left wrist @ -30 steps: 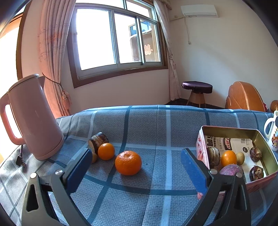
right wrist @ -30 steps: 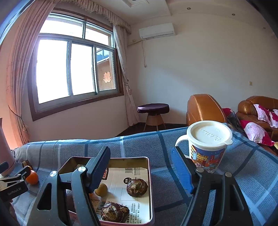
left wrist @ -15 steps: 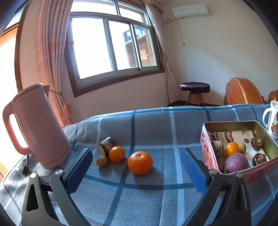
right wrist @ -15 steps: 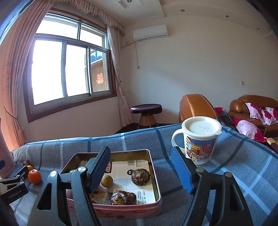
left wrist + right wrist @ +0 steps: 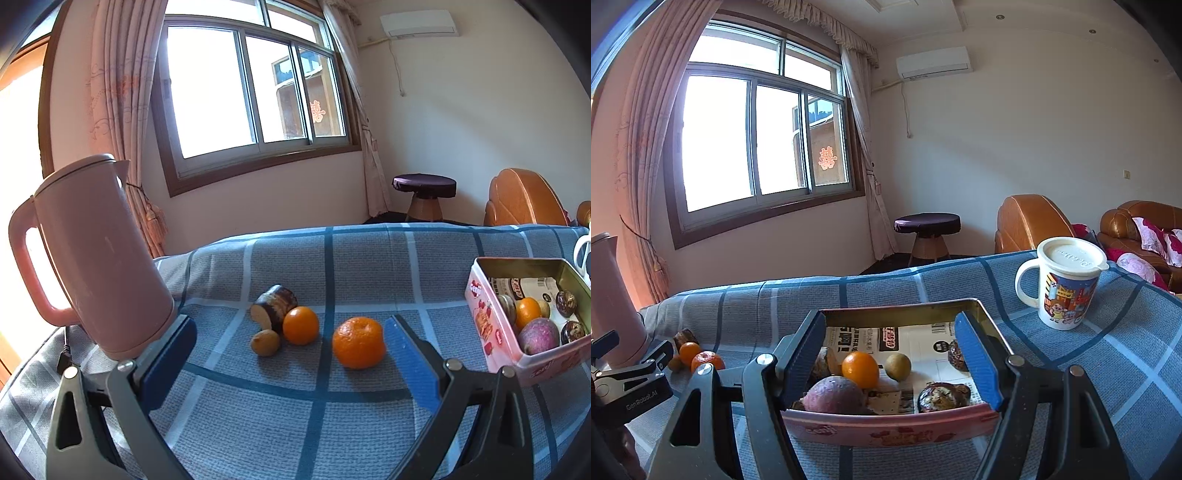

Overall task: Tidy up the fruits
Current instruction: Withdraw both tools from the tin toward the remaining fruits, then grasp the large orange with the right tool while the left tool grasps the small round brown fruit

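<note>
Fetch step: my left gripper [image 5: 291, 363] and right gripper [image 5: 894, 360] gape empty; next, close on large tangerine [image 5: 358, 342] for the tin [image 5: 480, 295].

Four loose fruits [image 5: 358, 341] lie clustered on the cloth, well apart from the fruit-filled tin [image 5: 491, 325].

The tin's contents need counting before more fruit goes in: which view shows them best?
Right wrist view: the tin sits centred and near, its inside open. Left wrist view catches it at the right edge, partly cropped.
</note>
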`<act>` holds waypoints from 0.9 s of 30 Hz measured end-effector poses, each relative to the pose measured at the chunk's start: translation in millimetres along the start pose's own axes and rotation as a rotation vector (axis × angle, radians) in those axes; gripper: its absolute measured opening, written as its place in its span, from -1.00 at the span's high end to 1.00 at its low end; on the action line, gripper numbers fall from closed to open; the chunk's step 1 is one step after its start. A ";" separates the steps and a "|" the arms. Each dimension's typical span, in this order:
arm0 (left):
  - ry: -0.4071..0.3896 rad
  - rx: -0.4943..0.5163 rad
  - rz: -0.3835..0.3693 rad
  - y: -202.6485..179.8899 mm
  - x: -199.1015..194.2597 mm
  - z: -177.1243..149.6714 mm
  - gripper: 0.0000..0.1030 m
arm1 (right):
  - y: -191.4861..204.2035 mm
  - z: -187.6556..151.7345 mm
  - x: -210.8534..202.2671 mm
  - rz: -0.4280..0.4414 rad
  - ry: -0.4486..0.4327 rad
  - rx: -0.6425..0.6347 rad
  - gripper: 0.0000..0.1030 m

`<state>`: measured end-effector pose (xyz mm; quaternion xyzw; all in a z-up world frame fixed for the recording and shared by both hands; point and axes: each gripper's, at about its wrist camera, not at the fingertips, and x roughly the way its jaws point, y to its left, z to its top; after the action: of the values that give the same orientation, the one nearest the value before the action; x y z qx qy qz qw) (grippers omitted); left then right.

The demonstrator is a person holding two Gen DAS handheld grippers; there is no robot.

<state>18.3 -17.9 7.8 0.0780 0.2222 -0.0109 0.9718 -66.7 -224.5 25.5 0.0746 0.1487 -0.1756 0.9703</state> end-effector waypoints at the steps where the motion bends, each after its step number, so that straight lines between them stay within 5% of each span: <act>1: 0.000 -0.004 0.005 4.2 1.2 -0.6 -1.00 | 5.1 -0.4 0.1 0.007 0.002 -0.001 -0.43; 18: 0.111 -0.076 0.220 84.8 43.7 -4.1 -1.00 | 94.9 -11.3 16.9 0.177 0.080 -0.062 -0.43; 27: 0.185 -0.163 0.268 113.7 58.8 -10.1 -1.00 | 153.0 -22.8 71.8 0.324 0.321 -0.136 -0.43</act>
<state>73.3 96.8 -10.0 0.0286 0.2984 0.1437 0.9431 47.0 -101.0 -4.5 0.0588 0.2986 0.0070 0.9525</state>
